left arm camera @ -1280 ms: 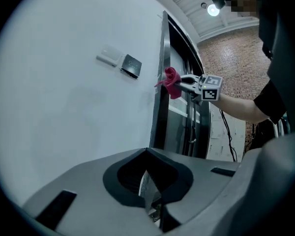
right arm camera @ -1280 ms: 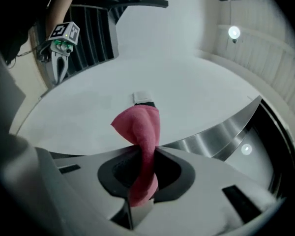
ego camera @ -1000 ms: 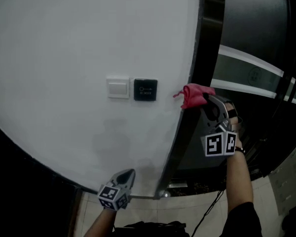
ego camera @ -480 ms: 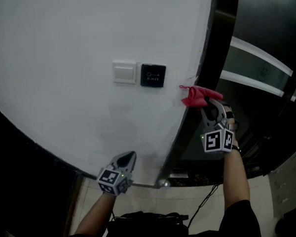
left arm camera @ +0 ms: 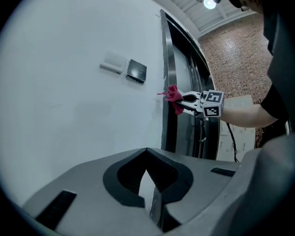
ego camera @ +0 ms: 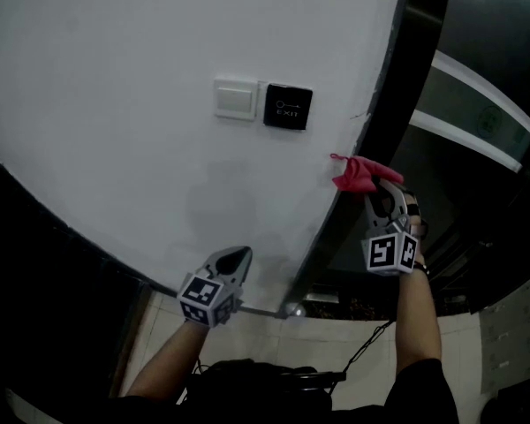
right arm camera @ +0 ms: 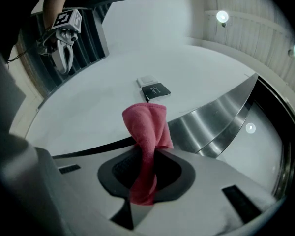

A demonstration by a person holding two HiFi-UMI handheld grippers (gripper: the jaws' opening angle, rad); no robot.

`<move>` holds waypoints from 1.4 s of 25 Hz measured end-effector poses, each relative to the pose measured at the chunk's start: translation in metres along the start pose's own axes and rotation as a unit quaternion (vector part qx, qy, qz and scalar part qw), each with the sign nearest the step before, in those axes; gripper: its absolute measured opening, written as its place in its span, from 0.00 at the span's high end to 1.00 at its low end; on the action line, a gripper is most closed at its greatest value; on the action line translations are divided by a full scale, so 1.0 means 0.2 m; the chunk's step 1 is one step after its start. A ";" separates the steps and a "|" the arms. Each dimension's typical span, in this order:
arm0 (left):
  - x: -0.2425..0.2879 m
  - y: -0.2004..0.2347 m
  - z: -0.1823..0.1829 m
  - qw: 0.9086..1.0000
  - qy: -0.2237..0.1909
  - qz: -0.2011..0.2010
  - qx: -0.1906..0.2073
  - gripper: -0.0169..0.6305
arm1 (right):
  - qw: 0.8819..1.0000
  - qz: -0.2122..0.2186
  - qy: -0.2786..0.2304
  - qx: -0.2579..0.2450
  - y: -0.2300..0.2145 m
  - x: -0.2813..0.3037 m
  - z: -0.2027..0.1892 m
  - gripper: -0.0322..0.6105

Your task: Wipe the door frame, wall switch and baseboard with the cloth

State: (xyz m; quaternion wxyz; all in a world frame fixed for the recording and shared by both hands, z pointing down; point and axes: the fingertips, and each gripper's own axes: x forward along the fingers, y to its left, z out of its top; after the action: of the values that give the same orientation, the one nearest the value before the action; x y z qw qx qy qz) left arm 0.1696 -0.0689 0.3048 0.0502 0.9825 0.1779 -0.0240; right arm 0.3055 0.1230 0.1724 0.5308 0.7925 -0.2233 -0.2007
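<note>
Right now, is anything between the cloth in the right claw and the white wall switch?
Mostly bare wall. The cloth, clamped in the right claw, sits at the door frame; only the black exit panel lies beside the wall switch on the cloth's side.

Two grippers: left gripper (ego camera: 238, 255), right gripper (ego camera: 377, 189). One red cloth (ego camera: 354, 174). One white wall switch (ego camera: 236, 99), one black exit button (ego camera: 288, 107), one door frame (ego camera: 390, 78).

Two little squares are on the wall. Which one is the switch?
Find the big white wall left of the dark door frame. Two small plates sit side by side there. The wall switch is the white one, farther from the frame than the black EXIT plate.
</note>
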 end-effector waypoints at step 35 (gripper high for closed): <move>0.07 -0.07 -0.22 0.998 0.047 -0.010 -0.039 0.97 | 0.980 0.184 0.063 0.032 0.88 -0.05 -0.28 0.85</move>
State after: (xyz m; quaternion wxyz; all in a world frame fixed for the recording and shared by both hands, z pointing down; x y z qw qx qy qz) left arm 0.1795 -0.0456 0.3464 0.0800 0.9779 0.1911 0.0283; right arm 0.3034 0.1105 0.3567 0.5461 0.7655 -0.3376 -0.0417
